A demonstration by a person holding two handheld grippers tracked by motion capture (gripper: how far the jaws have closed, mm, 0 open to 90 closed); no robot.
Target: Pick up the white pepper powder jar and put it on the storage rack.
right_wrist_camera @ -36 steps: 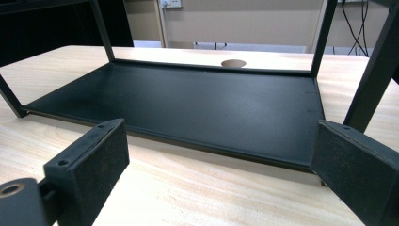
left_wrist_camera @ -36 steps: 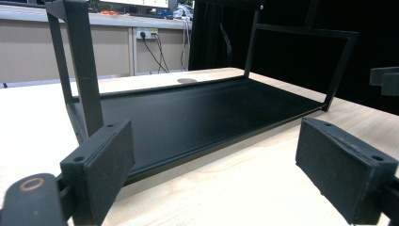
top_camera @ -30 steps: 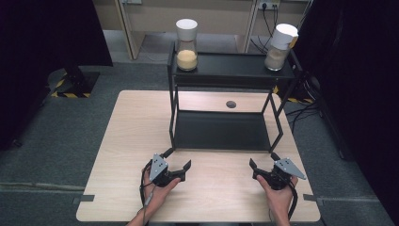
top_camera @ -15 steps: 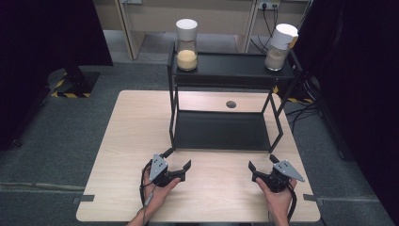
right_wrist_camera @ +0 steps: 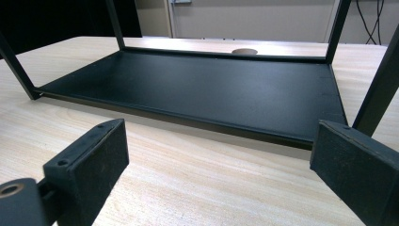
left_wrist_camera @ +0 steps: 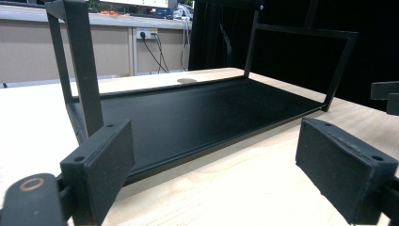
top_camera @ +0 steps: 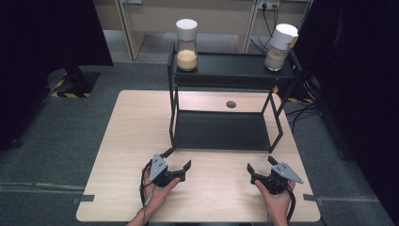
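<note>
A black two-tier metal rack (top_camera: 226, 70) stands at the back of the light wooden table (top_camera: 127, 136). On its top shelf are two white-lidded jars: one with yellow grains (top_camera: 187, 44) at the left end, one with pale brown contents (top_camera: 281, 47) at the right end. My left gripper (top_camera: 178, 158) rests open near the rack's front left leg, nothing between its pads (left_wrist_camera: 101, 169). My right gripper (top_camera: 259, 163) is open and empty before the rack's front right corner. Both gripper views look across the rack's bare lower shelf (left_wrist_camera: 202, 113) (right_wrist_camera: 202, 89).
A round cable hole (top_camera: 230, 104) sits in the table behind the rack. The rack's thin legs (right_wrist_camera: 376, 84) rise close ahead of both grippers. Grey carpet surrounds the table, with dark curtains at both sides and cables at the back right (top_camera: 301, 94).
The right gripper has drifted very slightly toward the table's front edge. The left gripper, rack and jars stay where they were.
</note>
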